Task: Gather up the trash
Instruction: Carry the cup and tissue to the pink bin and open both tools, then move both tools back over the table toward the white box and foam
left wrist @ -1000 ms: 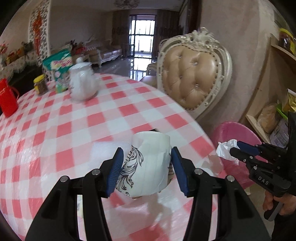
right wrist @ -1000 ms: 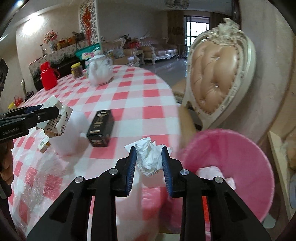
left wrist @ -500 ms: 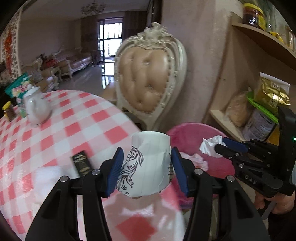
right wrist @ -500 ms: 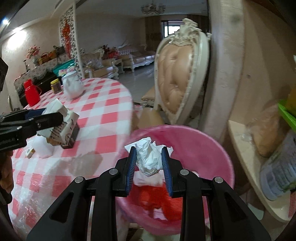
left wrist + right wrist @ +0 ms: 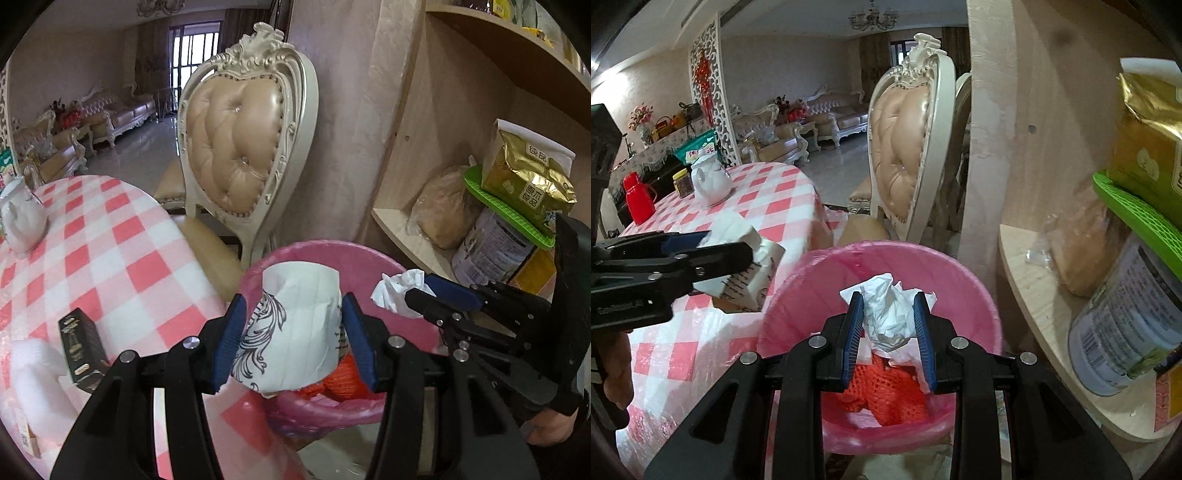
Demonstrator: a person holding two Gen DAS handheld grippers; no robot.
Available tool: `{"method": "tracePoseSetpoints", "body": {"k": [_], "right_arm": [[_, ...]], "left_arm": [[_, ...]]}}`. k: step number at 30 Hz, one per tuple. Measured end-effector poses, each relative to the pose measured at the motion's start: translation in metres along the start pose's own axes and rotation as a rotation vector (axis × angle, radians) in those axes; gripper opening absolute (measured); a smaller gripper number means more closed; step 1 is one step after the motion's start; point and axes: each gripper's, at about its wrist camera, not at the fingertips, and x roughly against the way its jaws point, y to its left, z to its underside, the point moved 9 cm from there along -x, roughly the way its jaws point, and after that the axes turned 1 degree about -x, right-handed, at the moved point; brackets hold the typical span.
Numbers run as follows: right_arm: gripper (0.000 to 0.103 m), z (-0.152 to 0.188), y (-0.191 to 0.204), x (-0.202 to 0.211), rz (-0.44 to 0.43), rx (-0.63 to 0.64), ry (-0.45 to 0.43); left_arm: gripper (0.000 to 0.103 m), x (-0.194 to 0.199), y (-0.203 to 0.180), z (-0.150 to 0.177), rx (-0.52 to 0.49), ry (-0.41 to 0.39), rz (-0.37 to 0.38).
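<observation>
My left gripper (image 5: 293,341) is shut on a white paper box with black swirl print (image 5: 295,328) and holds it over the near rim of the pink bin (image 5: 373,266). The box also shows in the right wrist view (image 5: 753,269). My right gripper (image 5: 888,328) is shut on a crumpled white tissue (image 5: 888,317) above the pink bin (image 5: 812,288), which holds red mesh (image 5: 886,395) and white paper. The right gripper with the tissue (image 5: 397,295) appears at the right of the left wrist view.
A round table with a red-and-white checked cloth (image 5: 92,258) stands left of the bin, with a black box (image 5: 79,347), a white teapot (image 5: 711,181) and a red jug (image 5: 637,197). A tufted chair (image 5: 240,147) is behind. Wooden shelves with packages (image 5: 1126,295) are at the right.
Both grippers have swung right from over the table to over the pink bin, still holding the box and the tissue.
</observation>
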Motion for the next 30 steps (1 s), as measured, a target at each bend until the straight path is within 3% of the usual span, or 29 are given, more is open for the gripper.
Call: {"method": "tracePoseSetpoints", "body": {"k": [6,8,10,23,30], "right_arm": [[0.031,0.004,-0.007,-0.002,-0.007,-0.006,0.009],[0.041,0.004,-0.009,-0.002,-0.005,-0.01,0.009],[0.054,0.003,-0.01,-0.002,-0.002,-0.013,0.004],[0.058,0.004,-0.01,0.004,-0.013,-0.015,-0.007],[0.066,0.001,0.003,0.011,-0.031,-0.003,-0.024]], "left_arm": [[0.054,-0.015,-0.01,-0.002,0.015,0.031,0.031],[0.062,-0.019,-0.009,-0.002,0.031,0.035,0.04],[0.063,-0.02,-0.008,-0.001,0.041,0.037,0.039],[0.063,-0.001,0.007,-0.004,0.075,0.001,0.011],[0.063,0.013,0.018,0.002,0.089,-0.019,-0.013]]}}
